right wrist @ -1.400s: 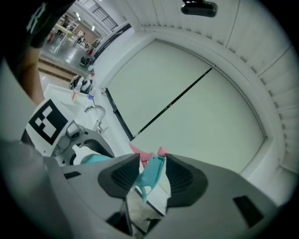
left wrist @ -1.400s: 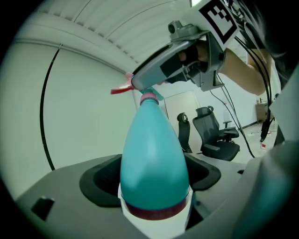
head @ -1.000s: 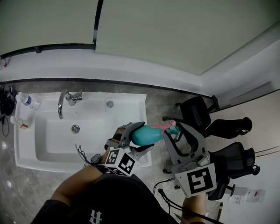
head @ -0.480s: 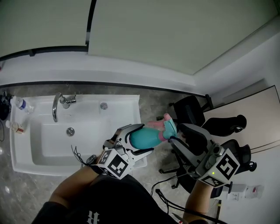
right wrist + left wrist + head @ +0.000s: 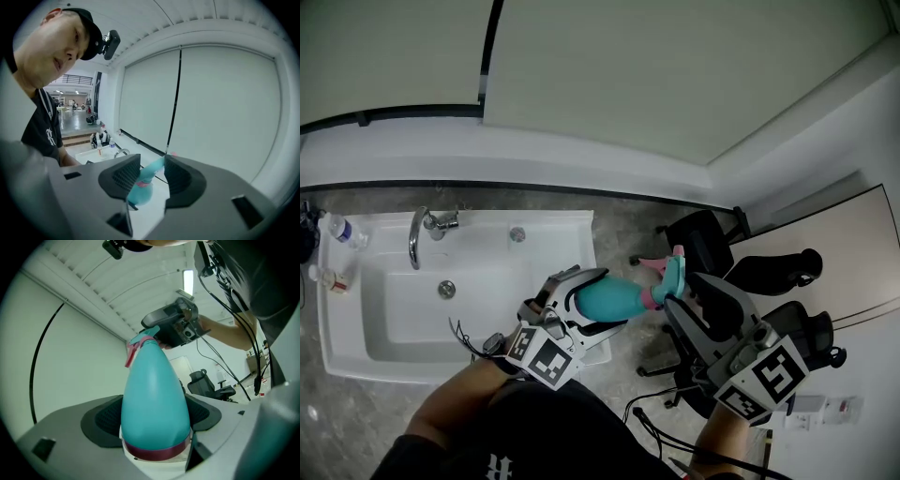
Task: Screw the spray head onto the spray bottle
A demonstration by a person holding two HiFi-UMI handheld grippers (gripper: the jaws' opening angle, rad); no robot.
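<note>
A: Where's the bottle (image 5: 614, 300)?

B: Up in the air, lying approx level, over the right end of the sink (image 5: 356, 361) & the grey floor beside it; teal body, pink band at the base, pink collar at the neck.

A: Left gripper (image 5: 602, 300)?

B: Clenched on the bottle's wide end; in the left gripper view both dark pads press on the teal body, one per side, base twd the camera.

A: And the spray head (image 5: 667, 274)?

B: Sits on the bottle's neck, teal w/ a pink trigger; it points away from the left gripper, twd the right one.

A: Right gripper (image 5: 680, 292)?

B: Grasping the spray head; in the right gripper view the teal head runs between the two pads & touches both, bottle body seen beyond them; gripper tilts a bit downward.

A: Fully screwed down?

B: Can't tell; the joint is too small in every view.

A: Anything else about?

B: Tap (image 5: 417, 234) at the sink's back left; a clear bottle (image 5: 339, 229) at its left corner; black office chairs (image 5: 712, 239) on the floor right of the sink.
</note>
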